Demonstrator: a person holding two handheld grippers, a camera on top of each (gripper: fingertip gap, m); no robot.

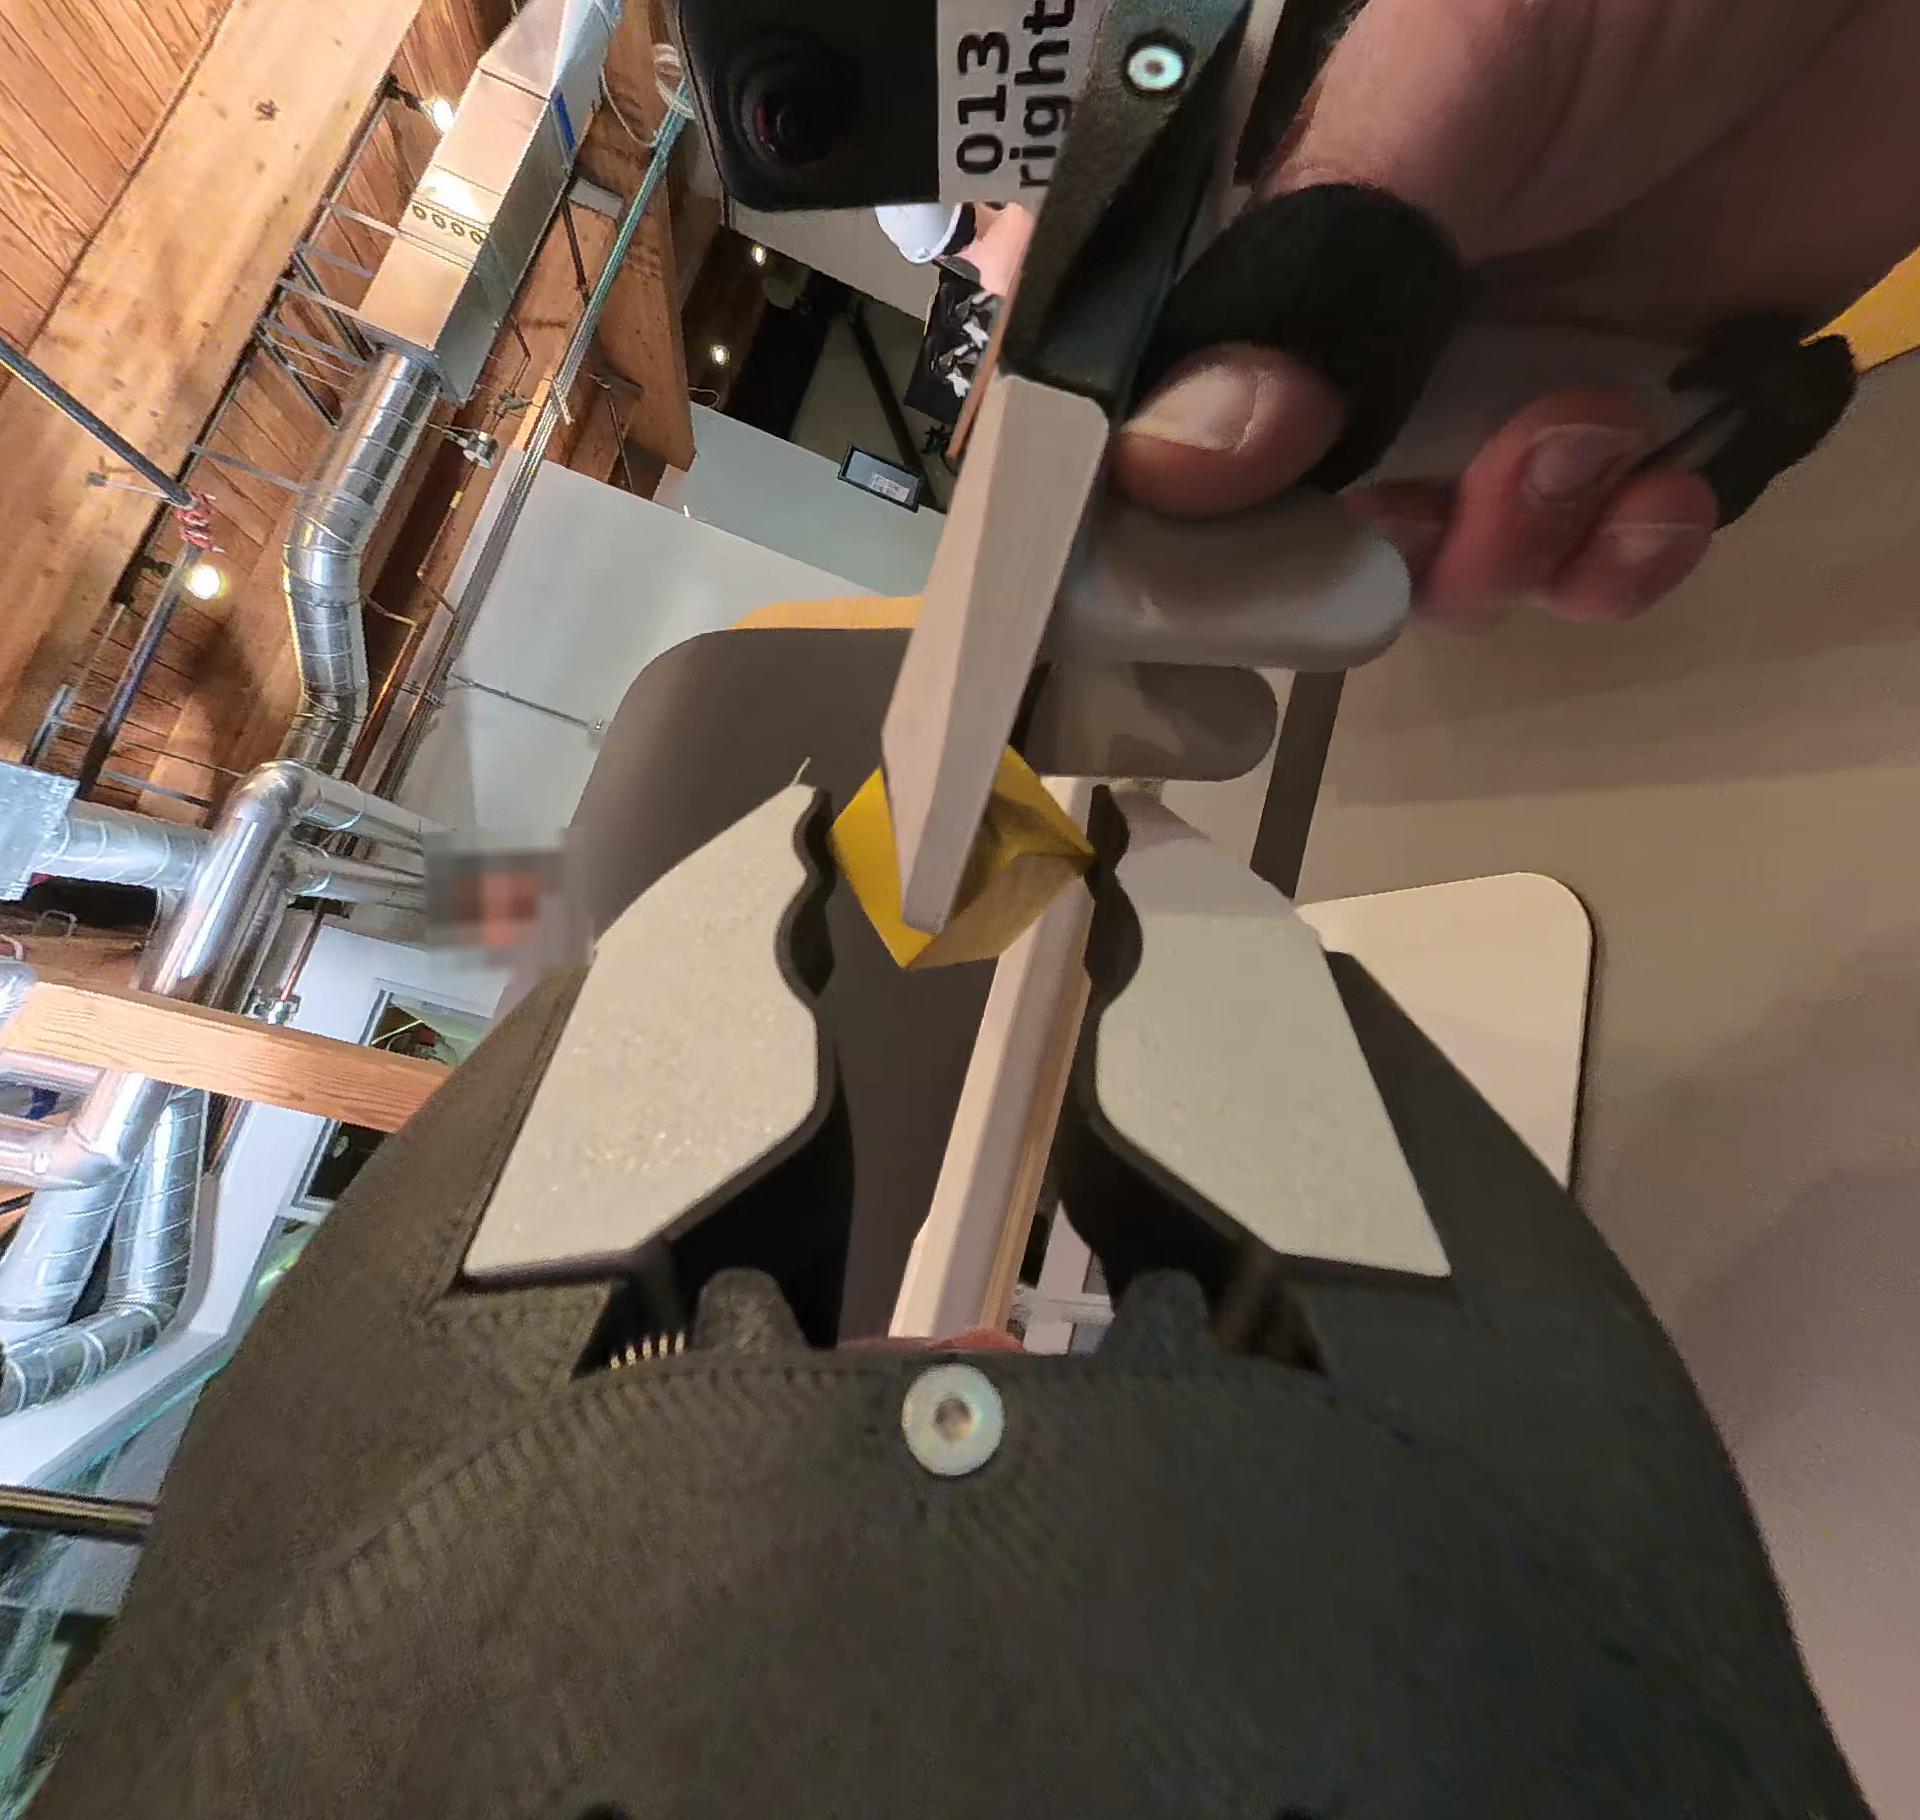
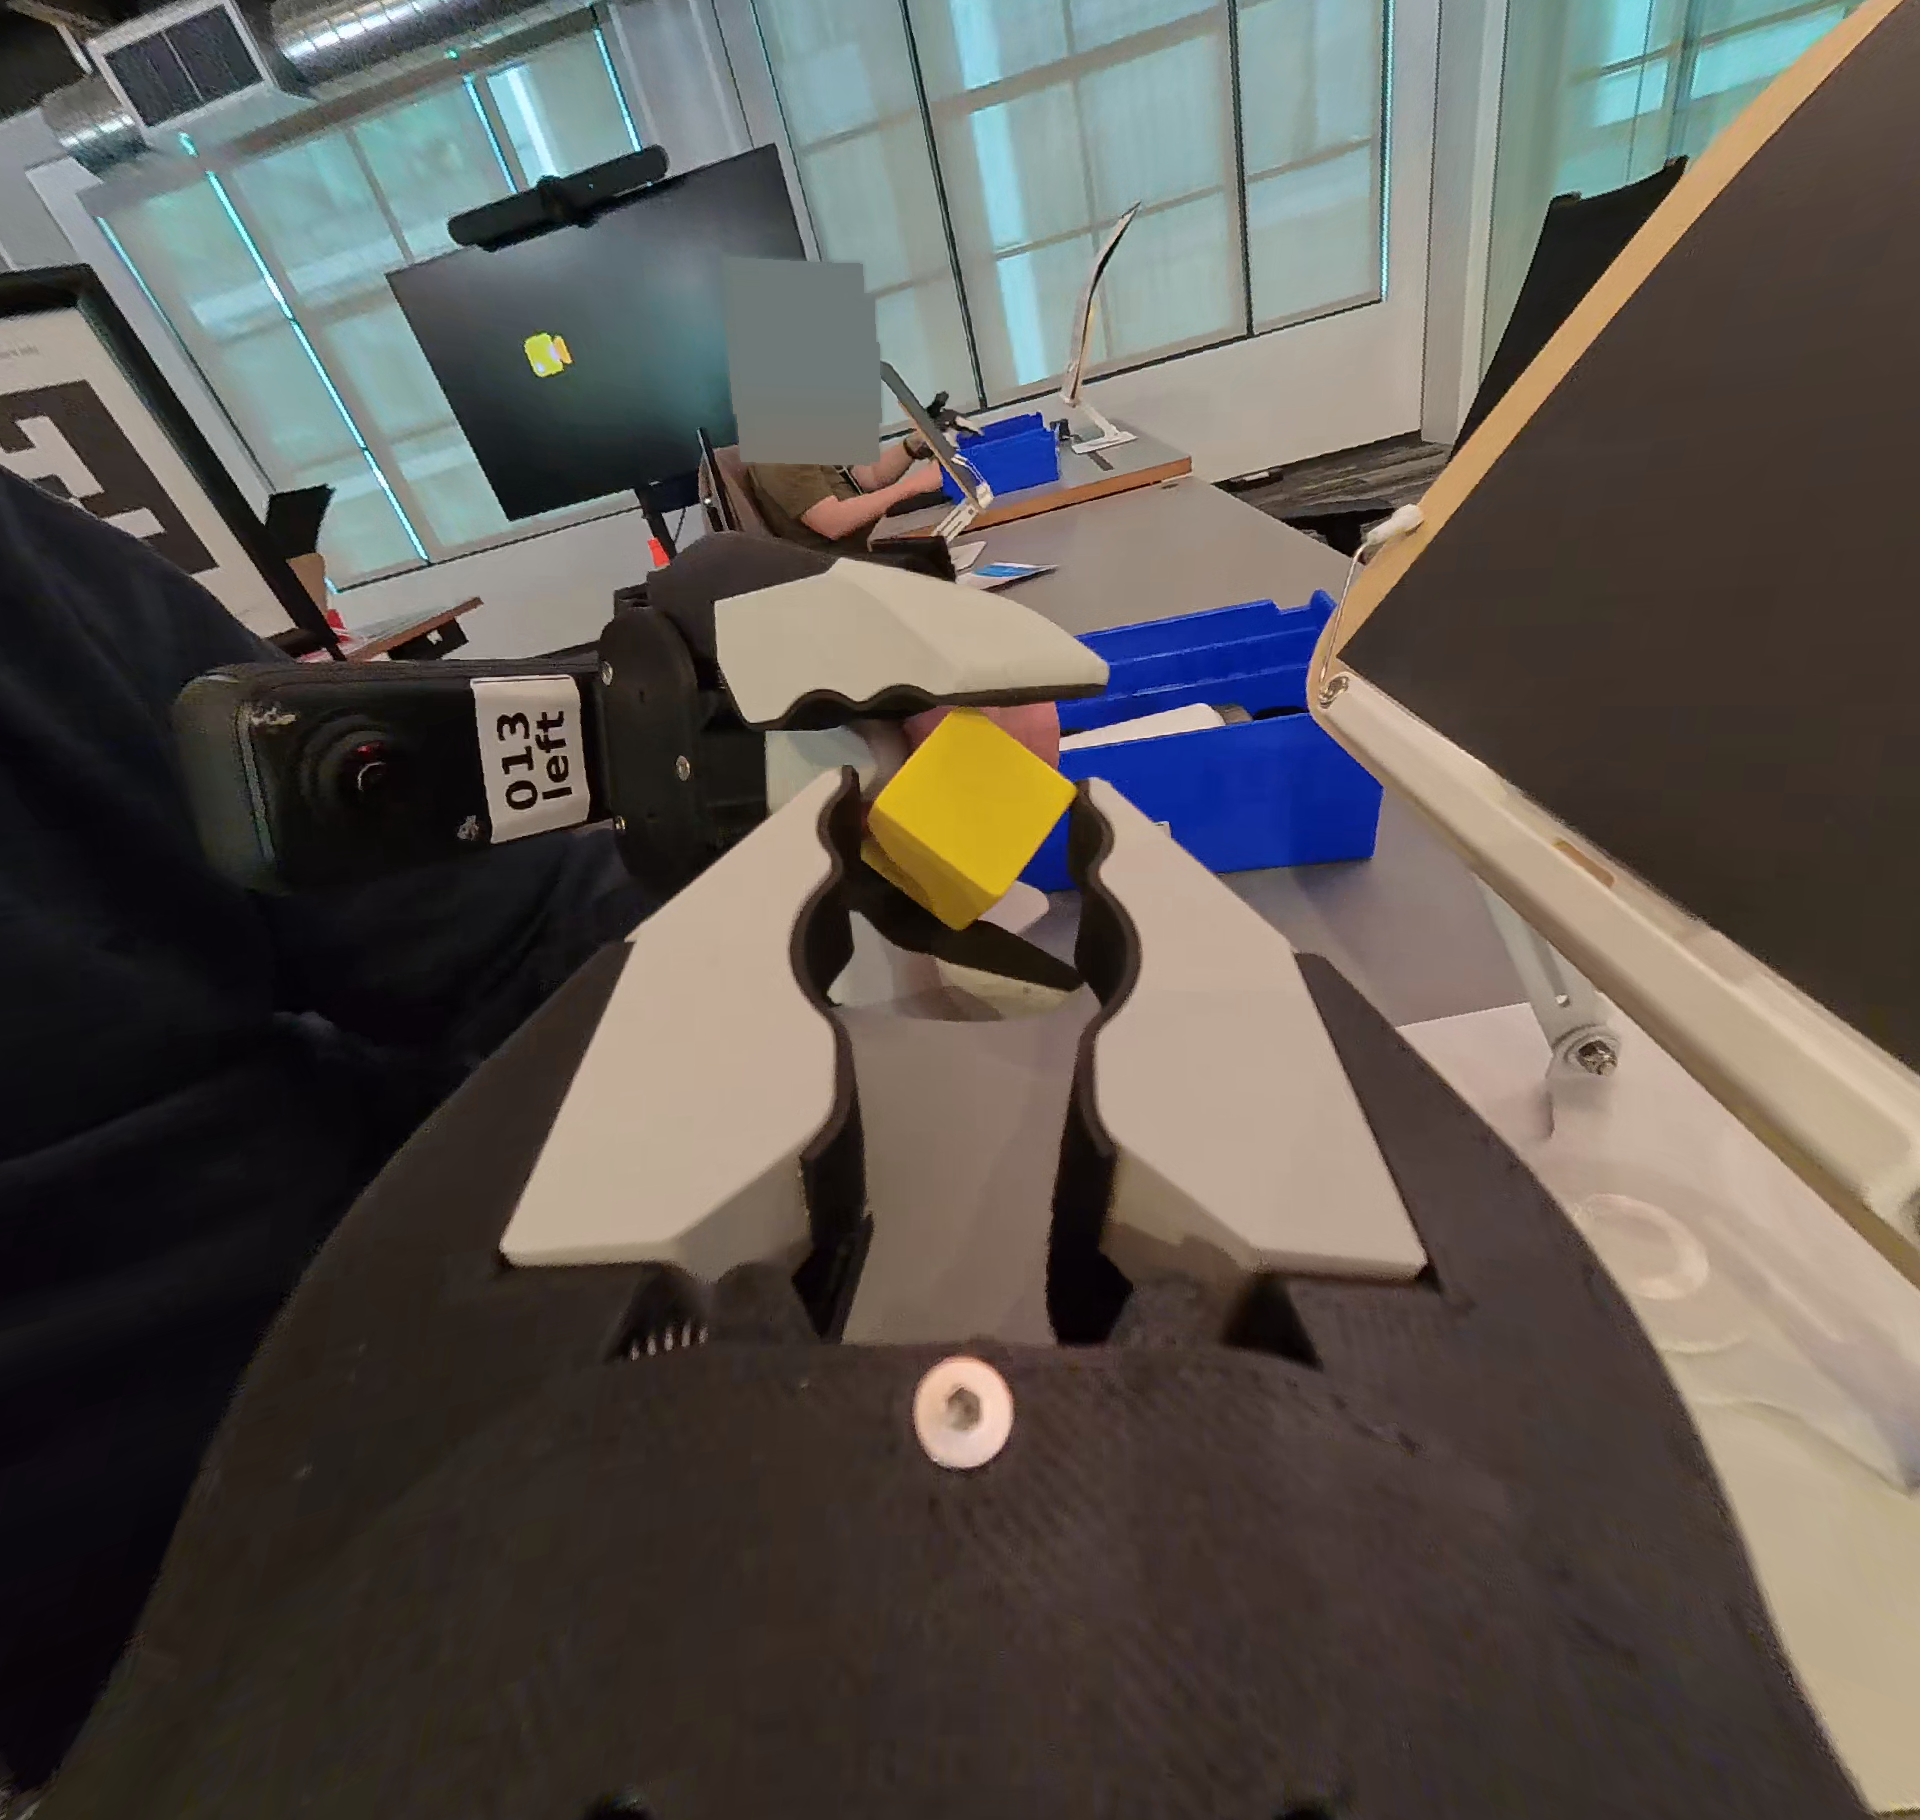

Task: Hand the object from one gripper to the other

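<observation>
If you open either claw too soon, the yellow cube (image 2: 971,814) can twist out, since both pinch it only at the fingertips (corner-on). Your right gripper (image 2: 966,835) clamps it level; your left gripper (image 1: 961,861), crossing from the side, is clamped on it too, in mid-air.

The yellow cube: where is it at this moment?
The yellow cube is in mid-air between the fingertips of both grippers, centre of each wrist view: the right gripper and the left gripper cross around it.
</observation>
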